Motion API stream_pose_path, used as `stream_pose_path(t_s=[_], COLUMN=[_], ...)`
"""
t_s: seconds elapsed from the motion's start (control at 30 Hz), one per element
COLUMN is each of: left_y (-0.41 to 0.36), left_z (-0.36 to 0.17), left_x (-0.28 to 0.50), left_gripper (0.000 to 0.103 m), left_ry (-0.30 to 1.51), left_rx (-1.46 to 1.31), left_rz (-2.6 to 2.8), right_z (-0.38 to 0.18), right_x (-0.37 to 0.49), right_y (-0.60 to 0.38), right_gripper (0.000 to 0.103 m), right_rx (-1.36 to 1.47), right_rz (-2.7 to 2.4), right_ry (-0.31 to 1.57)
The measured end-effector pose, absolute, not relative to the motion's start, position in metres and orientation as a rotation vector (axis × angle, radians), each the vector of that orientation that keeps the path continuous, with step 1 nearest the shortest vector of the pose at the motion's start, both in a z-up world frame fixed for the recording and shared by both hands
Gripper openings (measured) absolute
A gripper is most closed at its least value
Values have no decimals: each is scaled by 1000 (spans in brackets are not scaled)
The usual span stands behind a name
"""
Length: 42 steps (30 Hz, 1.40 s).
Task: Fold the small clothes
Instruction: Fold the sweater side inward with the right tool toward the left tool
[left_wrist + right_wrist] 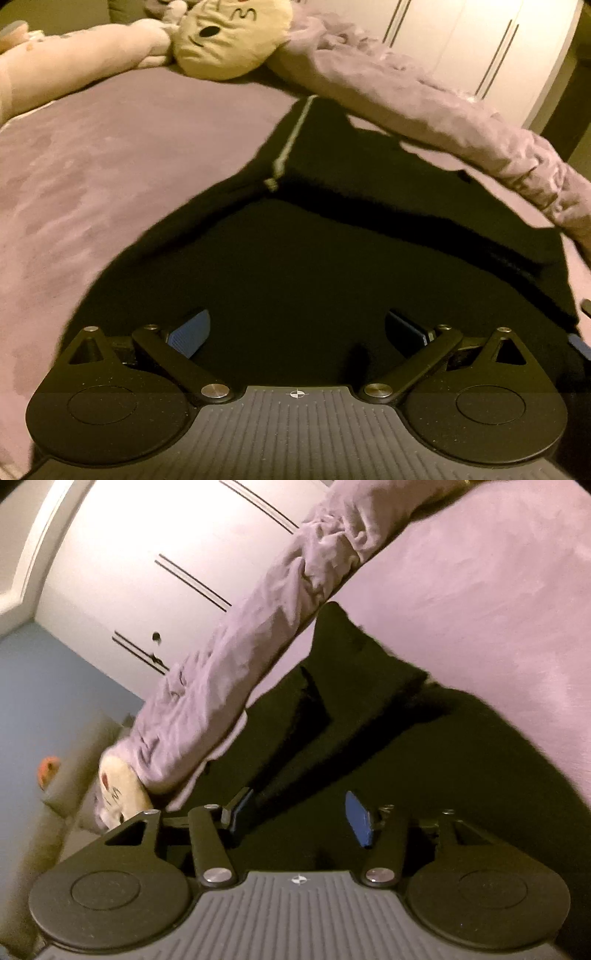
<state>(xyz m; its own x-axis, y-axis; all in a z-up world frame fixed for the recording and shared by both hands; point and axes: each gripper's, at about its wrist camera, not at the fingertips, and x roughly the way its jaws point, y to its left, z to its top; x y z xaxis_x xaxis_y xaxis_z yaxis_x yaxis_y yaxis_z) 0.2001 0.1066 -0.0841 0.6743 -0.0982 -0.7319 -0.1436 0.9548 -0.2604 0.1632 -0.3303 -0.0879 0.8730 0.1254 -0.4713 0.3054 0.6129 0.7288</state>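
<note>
A: While the black garment [332,266] is spread on the purple bedspread [110,177], both tools are held low over it. Left gripper [295,328]: fingers wide apart, nothing clamped, prob. kept parted so cloth can be taken.

B: Same w/ the right gripper [301,814], fingers apart, nothing held, poised just over the garment's near part. Contact w/ the cloth can't be told.

A: A pale zip line [291,140] is seen on the garment's far half; a fold ridge crosses its middle, so one fold is judged done.

B: Beyond the garment, a bunched blanket [443,110] lies touching its far edge; it could be snagged. A plush cushion [229,37] sits farther off, a white wardrobe [147,572] past that.
</note>
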Motion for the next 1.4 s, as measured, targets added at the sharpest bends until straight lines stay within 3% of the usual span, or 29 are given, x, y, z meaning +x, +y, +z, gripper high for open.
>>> stream_pose_path(t_s=[0.17,0.2,0.23,0.33,0.43,0.6,0.77,1.13,1.4], left_y=[91,86,80,63,55,56,75,72,81], left_z=[-91,-92,-94,-96,-99,-102,-98,-93,-106], left_x=[238,248,256,279,298,306,289,268,249], left_gripper=[103,103,103,103,103,103,103,103,103], left_ry=[823,826,826,803,791,780,787,815,822], left_rx=[-427,-430,-423,-374,-342,-288,-328,-330,-140], left_rz=[0,-8,-13,-34,-37,-18,-8,-66,16], right_z=[-105,-113,-121,-132,-136,-131,-113,-90,-105], right_x=[196,203,209,222,234,243,215,153,134], right_y=[-342,-345,-348,-349,-342,-328,-335,-330,-340], right_gripper=[54,49,37,18,13,10,25,25,24], right_rx=[992,1017,1040,1066,1064,837,822,718,741], right_rz=[-159,-175,-185,-191,-106,-42,-52,-85,-139], right_ry=[470,480,481,465,478,581,583,552,598])
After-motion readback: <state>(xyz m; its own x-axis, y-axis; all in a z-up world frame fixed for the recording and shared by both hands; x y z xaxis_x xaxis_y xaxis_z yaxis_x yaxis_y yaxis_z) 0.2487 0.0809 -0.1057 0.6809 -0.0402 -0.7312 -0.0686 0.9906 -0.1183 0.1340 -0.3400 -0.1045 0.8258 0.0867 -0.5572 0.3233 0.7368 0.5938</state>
